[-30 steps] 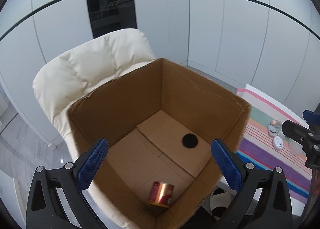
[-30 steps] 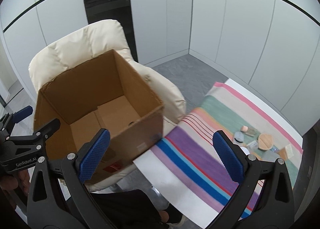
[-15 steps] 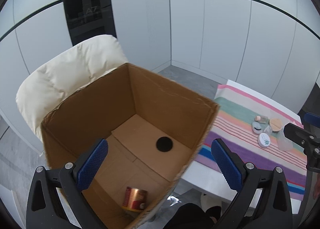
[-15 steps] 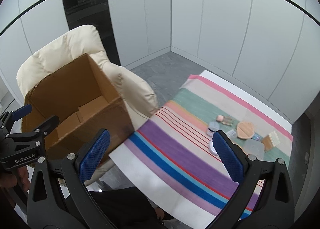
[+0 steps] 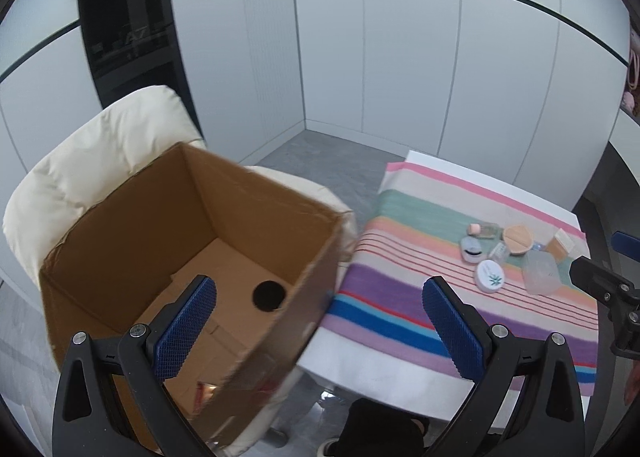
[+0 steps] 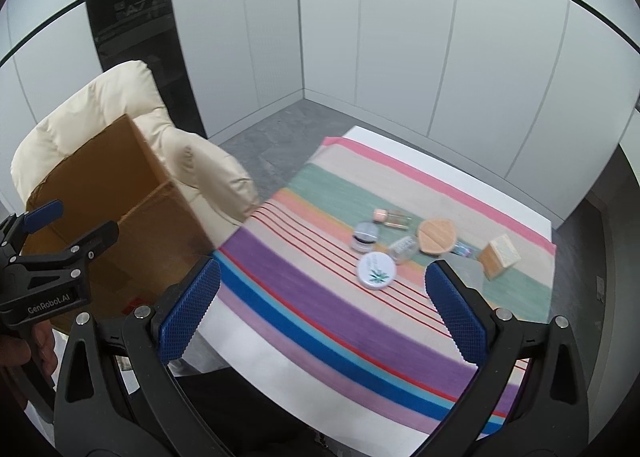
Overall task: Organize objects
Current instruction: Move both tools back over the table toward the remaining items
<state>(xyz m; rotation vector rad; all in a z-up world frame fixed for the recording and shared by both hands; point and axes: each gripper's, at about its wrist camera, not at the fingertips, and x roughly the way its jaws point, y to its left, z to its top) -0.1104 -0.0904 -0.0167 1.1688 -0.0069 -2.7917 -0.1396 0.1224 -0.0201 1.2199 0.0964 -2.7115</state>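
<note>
Bright, even, diffuse indoor light, soft faint shadows, strong fisheye bending with dark corners, motion blur on cardboard box [image 5: 192,241] and striped cloth [image 6: 320,297]

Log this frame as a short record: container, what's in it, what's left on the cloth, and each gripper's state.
container: cardboard box on a cream chair, open top
contents: black disc; a reddish item, mostly hidden
remaining: white round tin, wooden lid, small jars, on the striped cloth
left gripper: open, empty
right gripper: open, empty
</note>
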